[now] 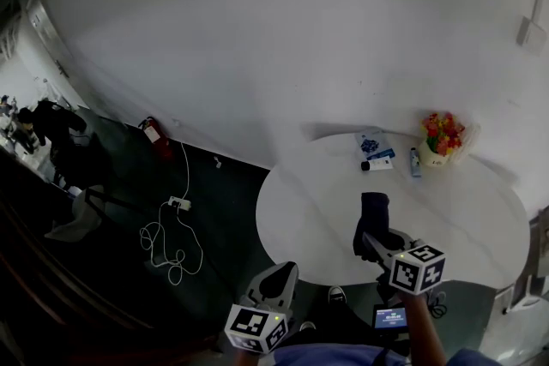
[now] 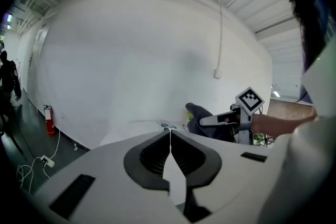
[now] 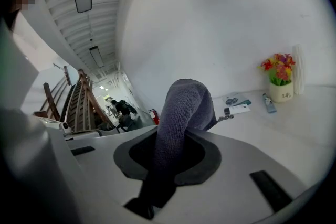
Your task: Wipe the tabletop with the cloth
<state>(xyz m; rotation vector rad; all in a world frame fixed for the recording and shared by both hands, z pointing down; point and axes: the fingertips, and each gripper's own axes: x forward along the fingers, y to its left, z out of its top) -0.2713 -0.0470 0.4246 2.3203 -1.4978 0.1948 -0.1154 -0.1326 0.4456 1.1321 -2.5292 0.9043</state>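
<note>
Right tool [image 1: 369,241] clamps the dark grey cloth [image 1: 374,213], held up over the round white bench [image 1: 467,223], apparently clear of it; left tool [image 1: 280,277] closed, empty; wiping likely all still ahead.

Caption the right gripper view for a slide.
Right hand-held gripper clamps a dark grey terry cloth, white round tabletop beyond.

- Rough, matt, knitted grey cloth [image 3: 185,107].
- Smooth, matt white tabletop [image 1: 463,219] below the cloth.
- Smooth, pale plastic right gripper [image 3: 176,136] clamped on the cloth.
</note>
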